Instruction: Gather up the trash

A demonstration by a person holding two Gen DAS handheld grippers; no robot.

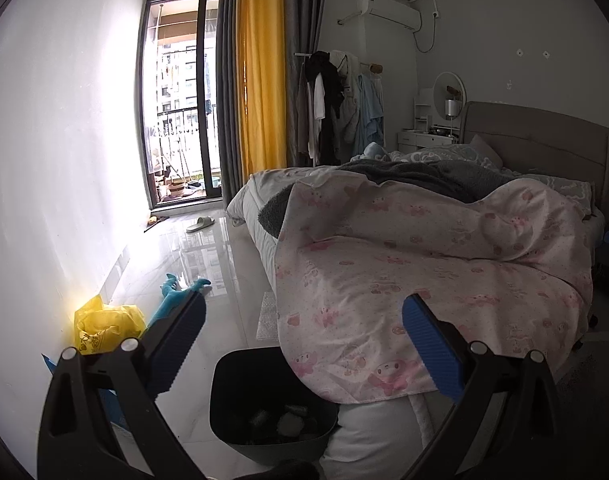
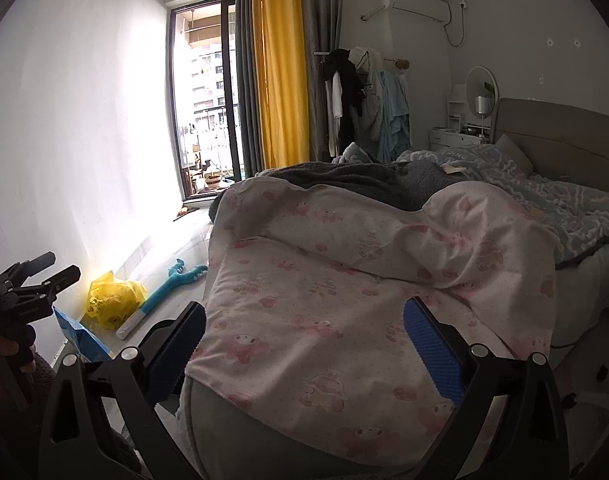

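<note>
A dark trash bin (image 1: 232,396) stands on the floor at the foot of the bed, with crumpled scraps (image 1: 288,424) inside. My left gripper (image 1: 304,320) is open and empty above the bin. A yellow plastic bag (image 1: 104,324) lies by the wall to its left; it also shows in the right wrist view (image 2: 112,300). A piece of bubble wrap (image 1: 266,316) lies on the floor beside the bed. My right gripper (image 2: 304,328) is open and empty over the pink bedcover (image 2: 344,288). The left gripper's body (image 2: 28,288) shows at the left edge.
The bed (image 1: 444,240) fills the right side. A blue toy (image 1: 176,296) and a blue box (image 2: 80,336) lie on the glossy floor by the white wall. A slipper (image 1: 200,223) lies near the balcony door (image 1: 180,100). A clothes rack (image 1: 336,100) stands behind the bed.
</note>
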